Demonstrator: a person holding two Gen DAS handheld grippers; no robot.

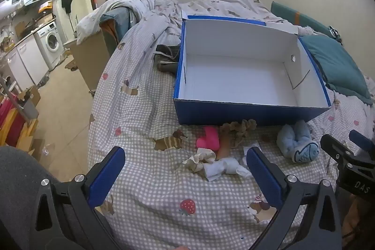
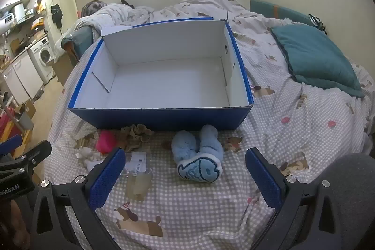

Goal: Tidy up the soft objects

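Note:
An open blue box (image 1: pixel 246 113) with a white, empty inside stands on the bed; it also shows in the right wrist view (image 2: pixel 164 117). In front of it lie soft things: a pink item (image 1: pixel 208 138) (image 2: pixel 106 142), brown socks (image 1: pixel 236 130) (image 2: pixel 137 134), white and cream socks (image 1: pixel 211 162) (image 2: pixel 88 155), and fluffy light-blue socks (image 1: pixel 296 144) (image 2: pixel 199 156). My left gripper (image 1: pixel 186 166) is open and empty, just short of the white socks. My right gripper (image 2: pixel 185 166) is open and empty, with the blue socks between its fingers' line, further ahead.
The checked bedsheet (image 1: pixel 152 191) covers the bed. A teal pillow (image 2: pixel 316 57) lies right of the box, a rumpled duvet (image 2: pixel 145 11) behind it. Paper tags (image 2: pixel 138 162) lie near the socks. The bed's left edge drops to the floor (image 1: pixel 63 114), with a washing machine (image 1: pixel 50 42) beyond.

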